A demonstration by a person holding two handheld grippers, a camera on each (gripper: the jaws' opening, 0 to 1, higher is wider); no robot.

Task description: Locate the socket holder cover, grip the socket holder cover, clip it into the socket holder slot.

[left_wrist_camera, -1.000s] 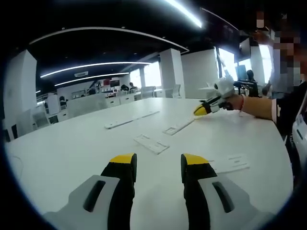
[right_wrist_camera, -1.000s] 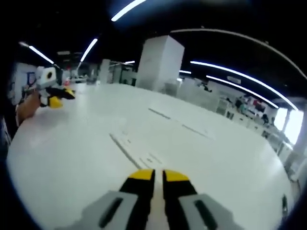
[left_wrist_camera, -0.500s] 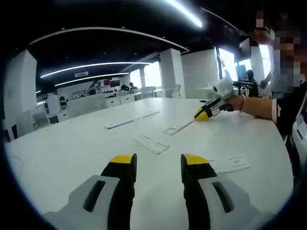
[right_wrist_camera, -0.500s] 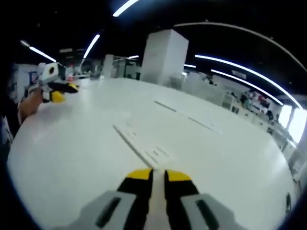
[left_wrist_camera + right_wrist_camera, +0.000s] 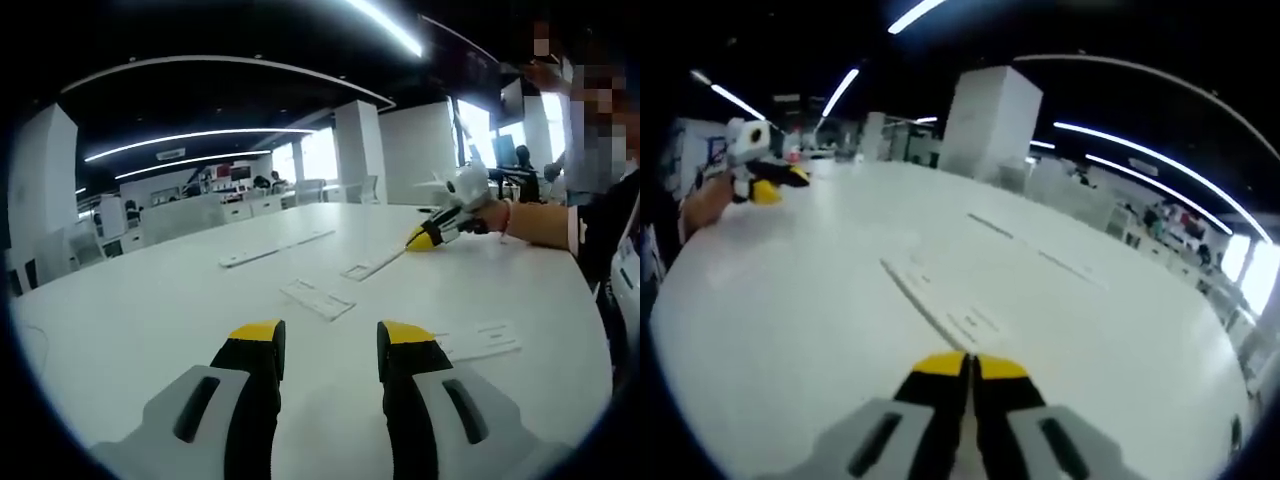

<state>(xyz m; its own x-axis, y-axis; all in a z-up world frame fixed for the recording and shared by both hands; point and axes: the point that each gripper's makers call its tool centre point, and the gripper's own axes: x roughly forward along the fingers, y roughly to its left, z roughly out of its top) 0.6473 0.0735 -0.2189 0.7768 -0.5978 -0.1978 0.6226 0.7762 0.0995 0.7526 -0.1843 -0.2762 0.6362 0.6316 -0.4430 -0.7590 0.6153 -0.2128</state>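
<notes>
Left fingers: the left gripper (image 5: 330, 345) hangs low over the near edge of the white table (image 5: 150, 300), fingers spread well apart with nothing between them.
Right fingers: the right gripper (image 5: 968, 368) has its yellow tips pressed together, holding nothing that I can see.
Just changed: in the left gripper view the right gripper has come down from above the table toward the end of the long strip (image 5: 372, 265); its own view has slid closer along that strip (image 5: 925, 305). The left gripper has kept its place.
Meaning: this looks like the locating step; no grip is made yet, and the tips must part before one can be.
Task's thing: several flat white pieces lie mid-table. A short piece (image 5: 316, 299) sits ahead of the left gripper and another piece (image 5: 478, 341) nearer the right edge; which is the cover and which the holder I cannot tell.
Open room: bare table surrounds every piece, and the edges are well away from them.
</notes>
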